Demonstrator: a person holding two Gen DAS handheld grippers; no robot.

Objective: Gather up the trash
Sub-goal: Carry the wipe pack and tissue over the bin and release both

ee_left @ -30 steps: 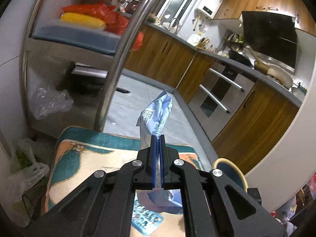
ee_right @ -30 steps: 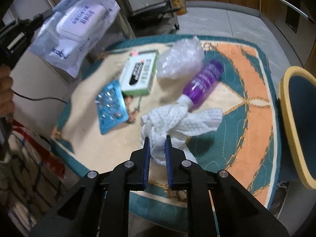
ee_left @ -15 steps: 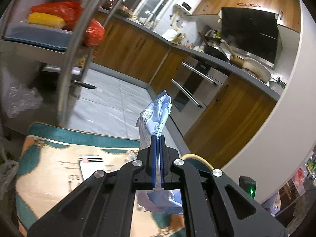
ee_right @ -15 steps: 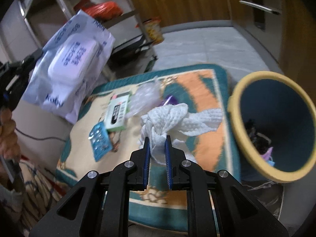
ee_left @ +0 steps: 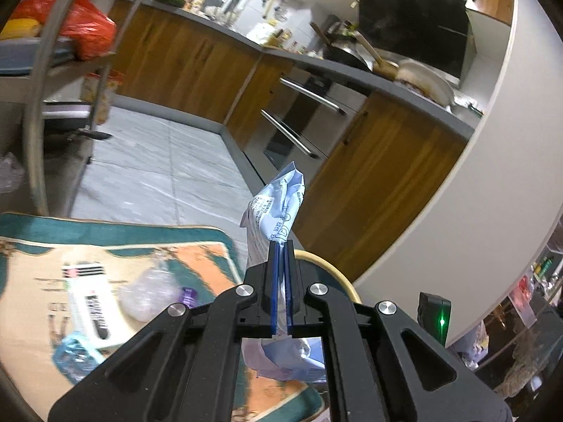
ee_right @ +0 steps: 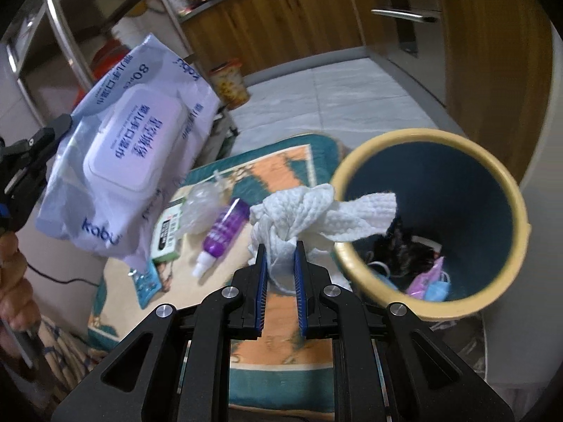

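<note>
My left gripper [ee_left: 280, 246] is shut on a pale blue wet-wipe pack [ee_left: 278, 207], seen edge-on here and flat at the left of the right wrist view as the wipe pack [ee_right: 130, 147]. My right gripper [ee_right: 279, 249] is shut on a knotted white paper towel [ee_right: 316, 211], held in the air just left of the bin's rim. The round bin [ee_right: 506, 190], dark blue inside with a yellow rim, holds some trash at its bottom. In the left wrist view only an arc of the bin rim [ee_left: 337, 272] shows behind the fingers.
On the patterned mat [ee_right: 281, 176] lie a purple bottle [ee_right: 221, 228], a crumpled clear plastic bag [ee_right: 198, 204], a white-green box [ee_right: 165, 232] and a blue blister pack [ee_right: 146, 283]. A metal shelf rack [ee_left: 35, 105] stands left. Wooden cabinets [ee_left: 380, 176] line the tiled floor beyond.
Both grippers have swung right toward the bin with their loads. The bin has come into full view under the towel, and the wipe pack has moved closer to it.
</note>
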